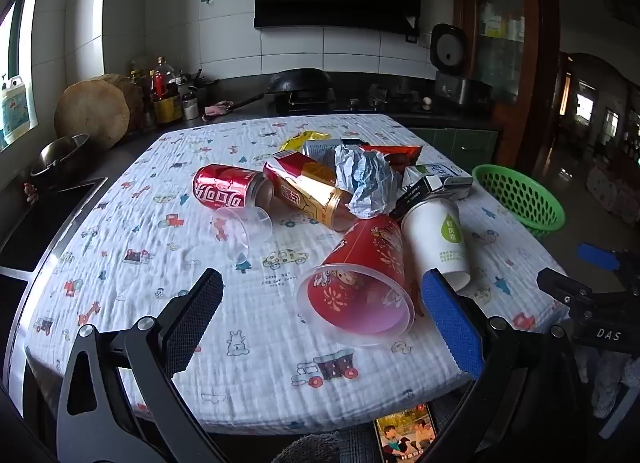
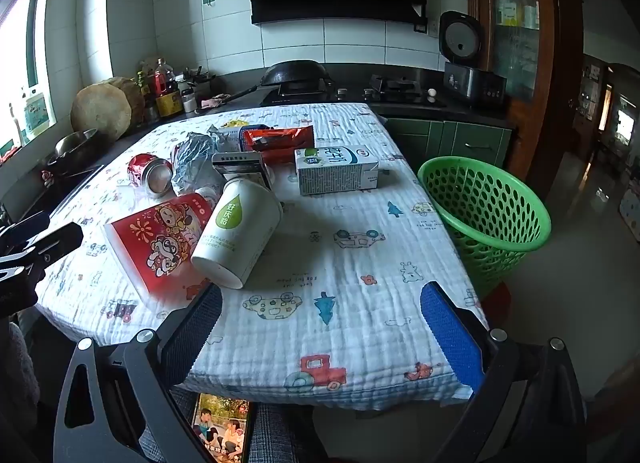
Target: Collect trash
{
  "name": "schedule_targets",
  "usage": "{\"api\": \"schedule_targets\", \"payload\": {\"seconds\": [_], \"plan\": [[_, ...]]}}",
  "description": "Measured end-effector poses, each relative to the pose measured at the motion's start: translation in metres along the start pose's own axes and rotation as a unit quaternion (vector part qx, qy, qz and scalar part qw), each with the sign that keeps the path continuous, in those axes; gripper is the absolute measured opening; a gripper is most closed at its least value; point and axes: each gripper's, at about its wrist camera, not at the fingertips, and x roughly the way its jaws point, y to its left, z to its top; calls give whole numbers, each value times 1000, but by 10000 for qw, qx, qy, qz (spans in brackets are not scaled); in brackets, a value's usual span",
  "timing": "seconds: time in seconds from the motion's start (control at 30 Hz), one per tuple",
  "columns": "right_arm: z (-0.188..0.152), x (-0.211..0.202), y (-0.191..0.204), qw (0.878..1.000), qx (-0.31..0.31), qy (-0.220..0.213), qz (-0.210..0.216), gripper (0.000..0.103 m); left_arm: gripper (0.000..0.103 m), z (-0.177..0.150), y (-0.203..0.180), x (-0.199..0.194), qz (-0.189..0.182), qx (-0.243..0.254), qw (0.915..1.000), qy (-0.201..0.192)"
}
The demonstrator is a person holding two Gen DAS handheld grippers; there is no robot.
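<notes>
Both the left gripper (image 1: 322, 311) and right gripper (image 2: 320, 323) hang spread wide and empty at the bottom of frame. Trash sits mid-table: a red cup (image 1: 360, 283) on its side beside a white cup (image 1: 436, 239). Both look light and crushable; I'd pinch the rim gently. The green basket (image 2: 486, 215) waits at right.

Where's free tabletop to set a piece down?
Free: near right cloth, between white cup, milk carton and basket; also near left, before the clear cup. Crowded: the pile around the crumpled paper.
</notes>
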Motion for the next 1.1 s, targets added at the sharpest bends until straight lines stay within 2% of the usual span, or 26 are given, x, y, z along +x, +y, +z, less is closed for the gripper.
{"api": "schedule_targets", "payload": {"seconds": [1.1], "plan": [[0, -4, 3, 10000, -5, -33, -6, 96, 98, -3, 5, -1, -6, -105, 9999, 47]]}}
